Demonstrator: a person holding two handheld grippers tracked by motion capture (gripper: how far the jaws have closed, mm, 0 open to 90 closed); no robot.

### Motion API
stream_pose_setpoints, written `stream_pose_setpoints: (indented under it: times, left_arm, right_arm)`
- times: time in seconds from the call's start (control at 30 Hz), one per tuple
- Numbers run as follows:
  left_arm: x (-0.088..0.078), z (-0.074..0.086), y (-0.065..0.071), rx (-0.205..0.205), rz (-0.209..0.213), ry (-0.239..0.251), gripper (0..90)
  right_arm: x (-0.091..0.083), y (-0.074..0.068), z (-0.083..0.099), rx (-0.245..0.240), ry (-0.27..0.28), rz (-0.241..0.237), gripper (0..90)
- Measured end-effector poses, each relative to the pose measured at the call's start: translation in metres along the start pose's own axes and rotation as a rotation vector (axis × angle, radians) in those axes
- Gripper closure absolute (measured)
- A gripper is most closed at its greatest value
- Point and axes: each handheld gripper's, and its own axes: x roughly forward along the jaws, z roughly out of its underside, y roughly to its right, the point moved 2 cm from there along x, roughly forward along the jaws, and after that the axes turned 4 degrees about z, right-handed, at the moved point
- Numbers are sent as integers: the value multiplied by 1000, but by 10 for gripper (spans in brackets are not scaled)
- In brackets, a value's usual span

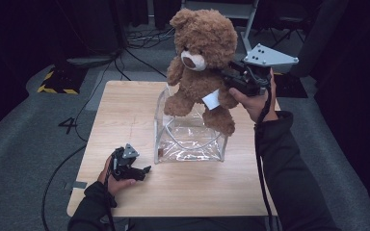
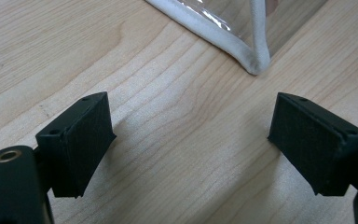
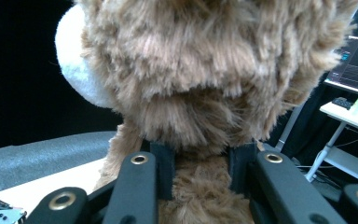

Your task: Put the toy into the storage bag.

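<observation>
Right tongs (image 1: 232, 79) grip the teddy bear (image 1: 202, 57) above the clear bag (image 1: 189, 137); left tongs (image 1: 143, 171) rest open beside it. Next: lower the bear in.

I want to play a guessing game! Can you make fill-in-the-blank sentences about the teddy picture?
1. The right gripper is shut on the ____.
2. The teddy bear hangs above a clear ____.
3. The left gripper rests on the wooden table with its jaws ____.

Missing words: teddy bear; bag; open

A wooden table (image 1: 125, 110) bears a clear plastic bag (image 1: 188, 139).
</observation>
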Motion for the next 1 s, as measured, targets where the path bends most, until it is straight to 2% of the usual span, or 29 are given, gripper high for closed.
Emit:
stream_pose_setpoints:
  times: [0.17,0.37,0.6,0.8,1.0]
  left_arm:
    - [0,0,0,0,0,0,135]
    - [0,0,0,2,-1,0,135]
    - [0,0,0,2,-1,0,135]
    - [0,0,0,3,-1,-1,135]
    - [0,0,0,3,-1,0,136]
  right_arm:
    - [5,-3,-2,-6,2,12,705]
    - [14,-5,8,-5,-15,13,703]
    - [31,-7,36,-15,-80,-8,699]
    - [34,-7,48,-1,-90,-22,698]
    - [33,-10,50,-17,-92,-25,697]
